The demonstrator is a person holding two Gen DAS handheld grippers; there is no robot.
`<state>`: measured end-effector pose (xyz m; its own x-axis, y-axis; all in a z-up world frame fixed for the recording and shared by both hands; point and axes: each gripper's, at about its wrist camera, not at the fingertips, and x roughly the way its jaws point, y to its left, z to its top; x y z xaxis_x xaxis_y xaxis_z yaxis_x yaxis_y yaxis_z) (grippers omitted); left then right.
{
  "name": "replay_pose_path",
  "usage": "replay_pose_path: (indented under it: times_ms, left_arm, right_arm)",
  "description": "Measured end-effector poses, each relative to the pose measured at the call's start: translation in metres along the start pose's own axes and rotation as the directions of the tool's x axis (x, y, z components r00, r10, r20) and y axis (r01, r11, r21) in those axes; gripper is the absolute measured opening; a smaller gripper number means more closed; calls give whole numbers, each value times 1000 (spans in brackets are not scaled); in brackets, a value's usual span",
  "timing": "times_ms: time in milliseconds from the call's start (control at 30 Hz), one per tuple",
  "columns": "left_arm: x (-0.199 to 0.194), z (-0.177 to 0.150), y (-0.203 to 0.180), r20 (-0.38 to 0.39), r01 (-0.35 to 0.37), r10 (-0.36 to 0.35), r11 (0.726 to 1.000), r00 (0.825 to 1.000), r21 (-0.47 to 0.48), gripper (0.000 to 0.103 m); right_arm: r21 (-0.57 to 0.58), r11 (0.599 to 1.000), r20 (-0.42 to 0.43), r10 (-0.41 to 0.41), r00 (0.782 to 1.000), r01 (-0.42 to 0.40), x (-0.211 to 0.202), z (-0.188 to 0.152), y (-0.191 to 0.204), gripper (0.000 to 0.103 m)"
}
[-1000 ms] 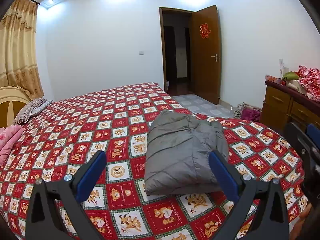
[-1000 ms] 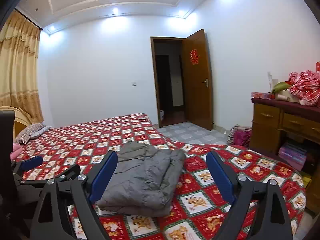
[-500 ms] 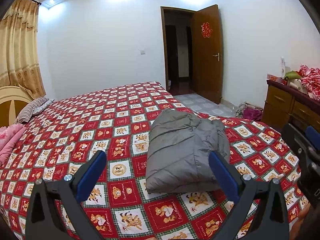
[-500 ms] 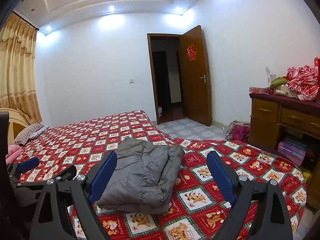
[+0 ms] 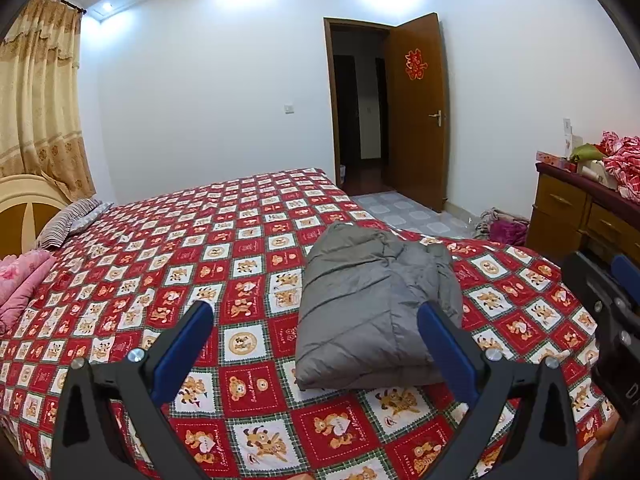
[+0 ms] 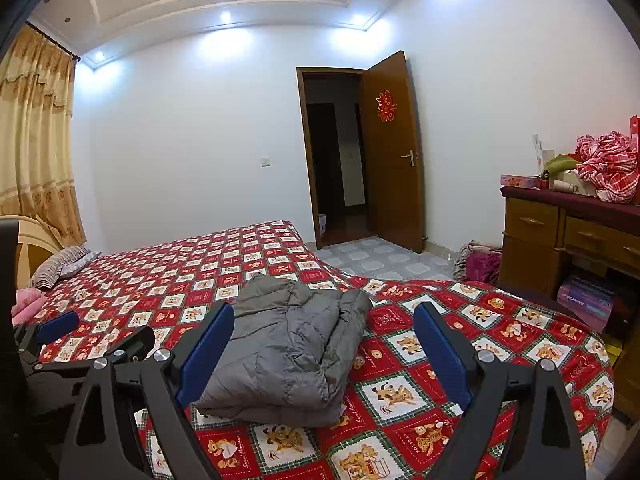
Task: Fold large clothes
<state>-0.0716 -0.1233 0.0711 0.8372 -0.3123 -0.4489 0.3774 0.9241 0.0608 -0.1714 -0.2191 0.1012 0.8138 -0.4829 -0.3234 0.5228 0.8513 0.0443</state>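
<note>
Both claws, left claw and right claw, have drawn back, jaws apart and empty; I judge the jacket, near the bed's foot edge, folded.

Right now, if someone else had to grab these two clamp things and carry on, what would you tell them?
Left gripper: open, holding nothing, raised above the bed.
Right gripper: open, holding nothing, also clear of the fabric.
Grey padded jacket: lies on the red bear-print bedspread near the foot of the bed, folded into a thick, fairly neat bundle; neither gripper touches it.
Done: the folding looks finished, judging from the compact bundle.
Left: probably nothing beyond a tidy of the loose far edge. The red checked cloth heaped on the dresser may be next, but I cannot tell.
</note>
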Motion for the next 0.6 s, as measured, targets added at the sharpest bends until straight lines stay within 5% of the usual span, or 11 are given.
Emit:
replay_pose_path:
  times_ms: [600]
  left_arm:
    - [7, 1, 3, 16, -110, 110, 994, 994, 20, 103]
  right_arm:
    - [5, 1000, 1, -10, 1000, 10, -1, -1, 1, 92]
